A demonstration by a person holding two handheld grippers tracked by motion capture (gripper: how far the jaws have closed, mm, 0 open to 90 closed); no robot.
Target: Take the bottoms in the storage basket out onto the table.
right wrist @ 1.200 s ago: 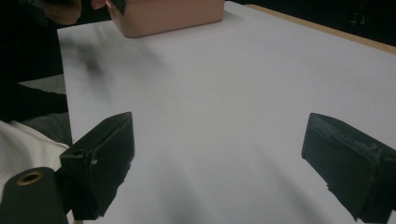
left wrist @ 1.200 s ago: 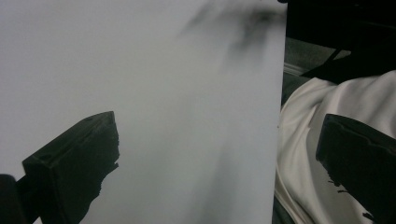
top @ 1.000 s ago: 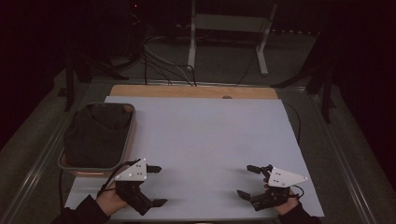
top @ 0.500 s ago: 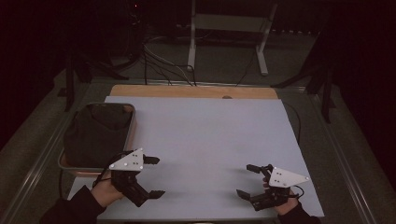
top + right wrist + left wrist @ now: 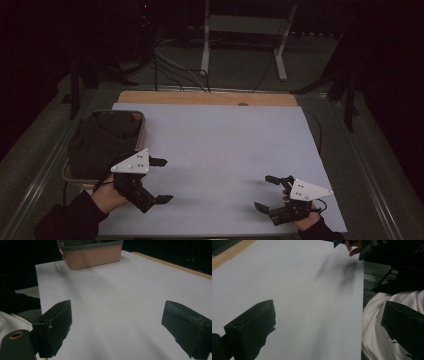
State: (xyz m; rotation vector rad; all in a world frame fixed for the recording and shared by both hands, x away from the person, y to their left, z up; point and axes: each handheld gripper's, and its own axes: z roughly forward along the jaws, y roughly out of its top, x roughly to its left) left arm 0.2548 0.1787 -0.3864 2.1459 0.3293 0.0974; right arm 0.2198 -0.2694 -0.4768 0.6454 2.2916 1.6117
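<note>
The dark cloth [image 5: 102,142] sits bunched in the pink basket [image 5: 141,131] at the table's left edge. Just right of the basket, the left gripper [image 5: 161,181] hovers over the white table [image 5: 225,150], jaws spread apart, holding nothing. The right gripper [image 5: 266,193] is near the front right, jaws wide too.

Each hand-held gripper, left [image 5: 159,180] and right [image 5: 266,192], consisted of a black body with two blocky black jaws. A grey three-cornered plate [image 5: 132,162] bearing small dark screw dots topped each unit. Thin black cables trailed rearward. The person wore dark sleeves [image 5: 67,220].
</note>
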